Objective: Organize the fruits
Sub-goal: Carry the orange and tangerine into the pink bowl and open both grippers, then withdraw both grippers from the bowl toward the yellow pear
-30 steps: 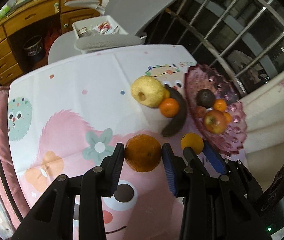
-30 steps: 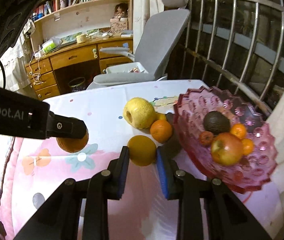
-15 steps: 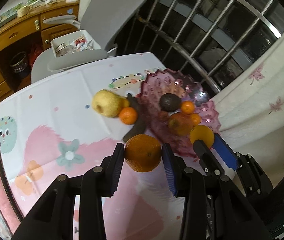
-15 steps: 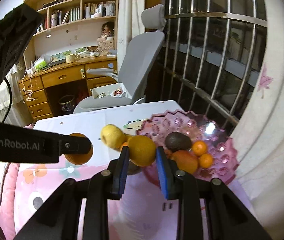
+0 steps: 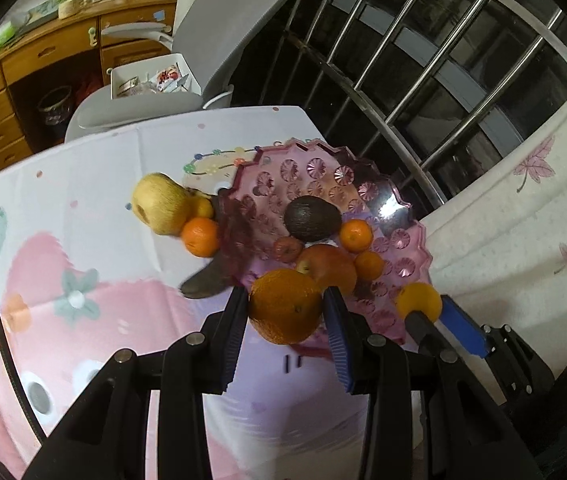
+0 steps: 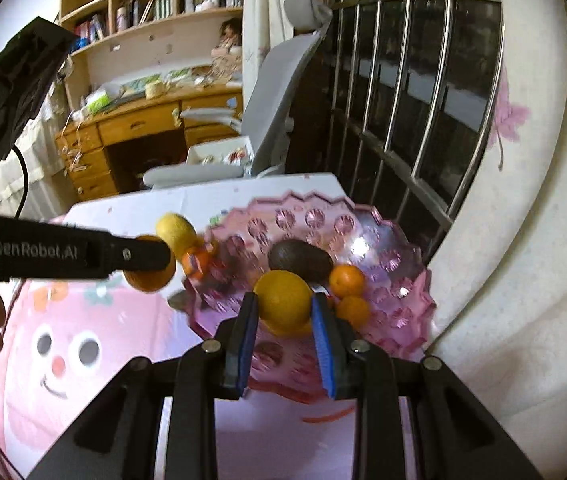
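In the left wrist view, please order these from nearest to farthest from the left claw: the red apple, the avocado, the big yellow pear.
1. Red apple: in the pink bowl, just beyond the left claw.
2. Avocado: deeper in the bowl, behind the apple.
3. Big yellow pear: on the tablecloth, far left of the bowl.

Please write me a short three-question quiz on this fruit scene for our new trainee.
1. True or false: the left claw is shut on an orange.
2. Which dark fruit lies in the pink bowl? A) plum B) avocado C) grape
3. Fill in: the right claw holds a ____ over the bowl's near side.

Key
1. True; the orange sits between both pads.
2. B; the avocado lies beside a small tangerine.
3. Lemon, yellow and gripped on both sides.
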Tool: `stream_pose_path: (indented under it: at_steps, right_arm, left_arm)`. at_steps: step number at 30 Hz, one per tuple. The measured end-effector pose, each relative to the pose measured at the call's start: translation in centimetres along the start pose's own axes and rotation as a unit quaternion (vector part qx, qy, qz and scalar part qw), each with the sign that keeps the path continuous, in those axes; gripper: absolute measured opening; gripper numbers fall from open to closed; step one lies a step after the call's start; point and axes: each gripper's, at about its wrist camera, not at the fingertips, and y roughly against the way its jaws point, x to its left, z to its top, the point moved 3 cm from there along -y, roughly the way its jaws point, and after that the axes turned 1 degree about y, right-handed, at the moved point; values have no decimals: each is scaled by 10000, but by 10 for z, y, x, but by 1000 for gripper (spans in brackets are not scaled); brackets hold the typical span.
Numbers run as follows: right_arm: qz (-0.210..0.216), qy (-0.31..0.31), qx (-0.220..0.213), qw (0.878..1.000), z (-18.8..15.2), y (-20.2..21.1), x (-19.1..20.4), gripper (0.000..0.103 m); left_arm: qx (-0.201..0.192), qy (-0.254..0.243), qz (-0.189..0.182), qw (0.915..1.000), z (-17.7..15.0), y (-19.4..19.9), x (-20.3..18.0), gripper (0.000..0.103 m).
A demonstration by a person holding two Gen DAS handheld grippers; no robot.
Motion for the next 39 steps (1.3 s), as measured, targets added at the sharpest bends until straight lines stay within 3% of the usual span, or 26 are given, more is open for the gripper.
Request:
stream_pose_path:
  at_steps: [13,15,19,23,33,39]
  right_arm:
    - [589,269,595,9961,-24,-30,-55,28]
    - [653,196,687,9953,-26,-35,-59,29]
    - [936,-78,931,9912,-24,-42,-61,31]
    - [981,-171,919,9908,-20,-34,-55,40]
    - [1101,-887,1193,9827,-30,-9,-6,40]
    - [1104,-1425,1314,9748,-43,5,37,40]
  left_arm:
    - [-36,388,284,9988,-9,-45,-21,38]
    - [-73,438,293,9986,-11,-45,-21,40]
    - [-47,409,335,9986,-15,-35,-18,57]
    - [-95,463,317,9984,-21,-17,-6,67]
    - [33,684,176,9975,-65,45,57,76]
    - [258,430,155,9986,-92,75,96,77]
